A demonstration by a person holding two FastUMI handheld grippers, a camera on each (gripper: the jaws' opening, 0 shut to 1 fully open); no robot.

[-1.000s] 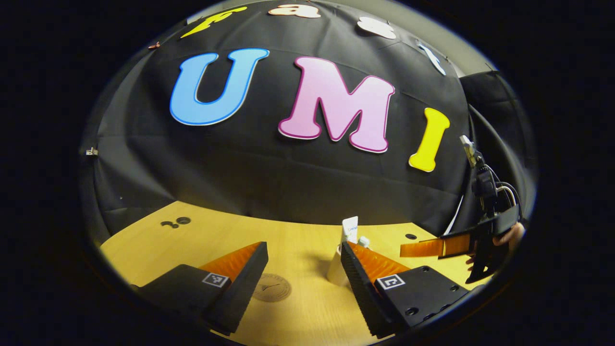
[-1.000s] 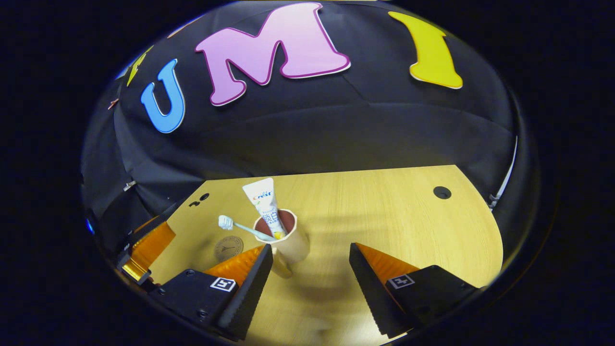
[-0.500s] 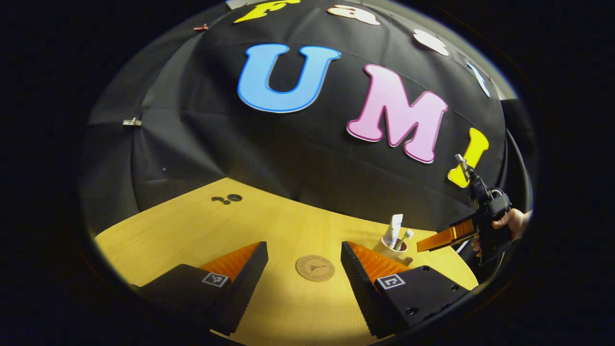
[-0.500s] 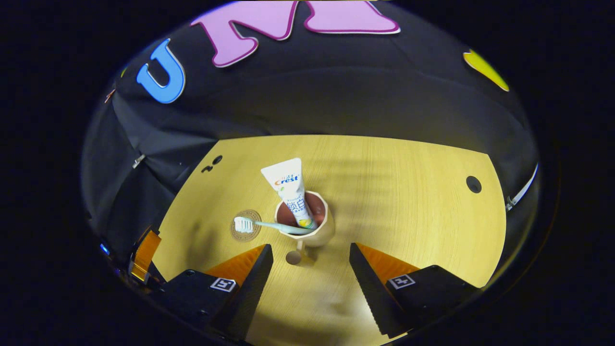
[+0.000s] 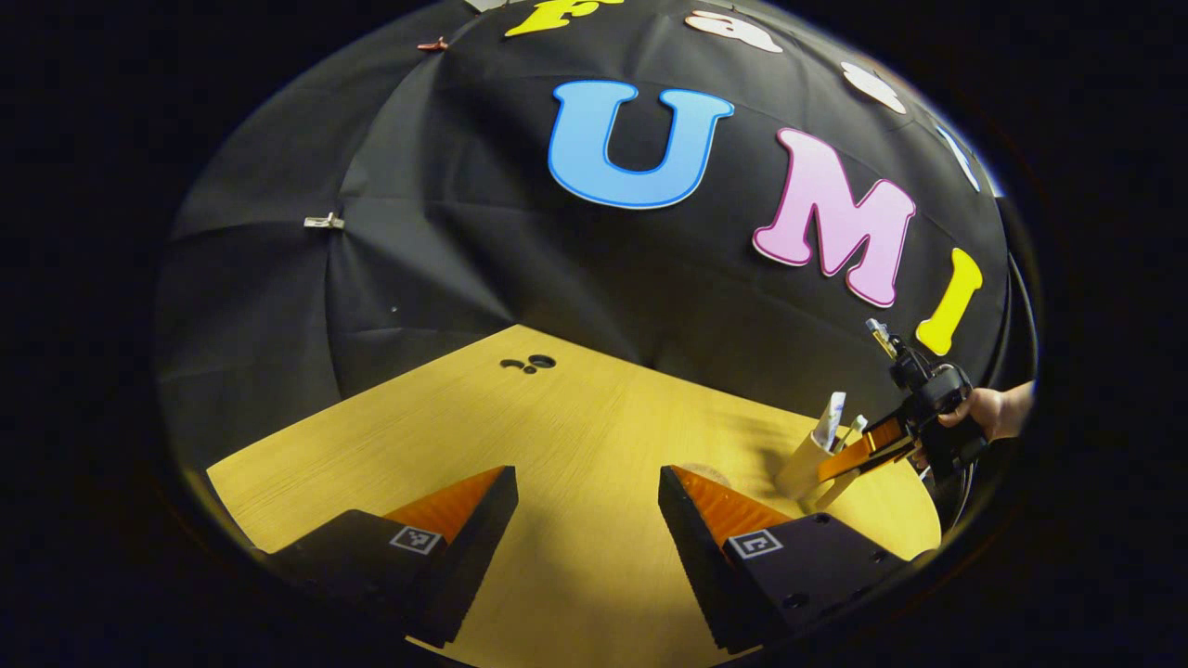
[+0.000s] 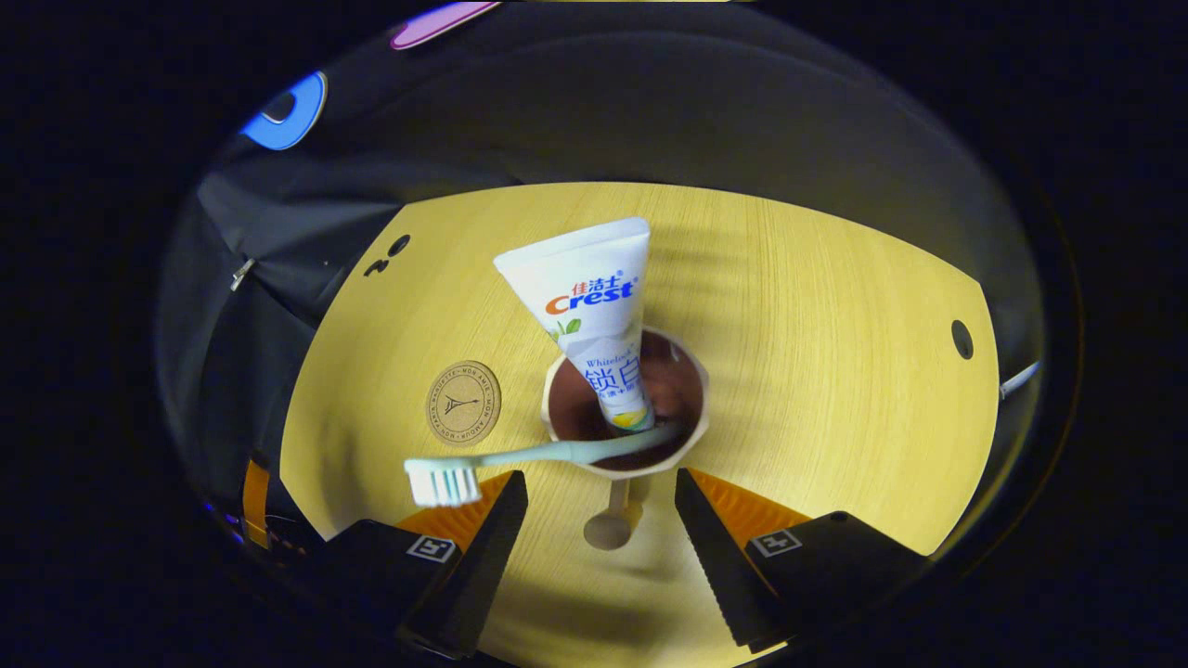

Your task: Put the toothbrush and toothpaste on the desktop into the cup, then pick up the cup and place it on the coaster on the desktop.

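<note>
Two views to go through. Left gripper view: the left claw (image 5: 585, 482) hangs released and has swung away, so the beige cup (image 5: 804, 464) now sits far right beside the right claw (image 5: 858, 452).

Right gripper view: that claw (image 6: 601, 487), released, has closed in over the cup (image 6: 698, 408), which holds the white toothpaste tube (image 6: 589, 297) and mint toothbrush (image 6: 538, 455); its handle (image 6: 613, 520) sits between the fingers. The round cork coaster (image 6: 463, 403) waits on the yellow wooden tabletop (image 6: 817, 371), so lifting looks next.

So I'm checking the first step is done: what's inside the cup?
Inside the cup stand the toothpaste, cap end down, and the toothbrush, bristles out over the rim. The cup's bottom is hidden by them and by shadow.
</note>
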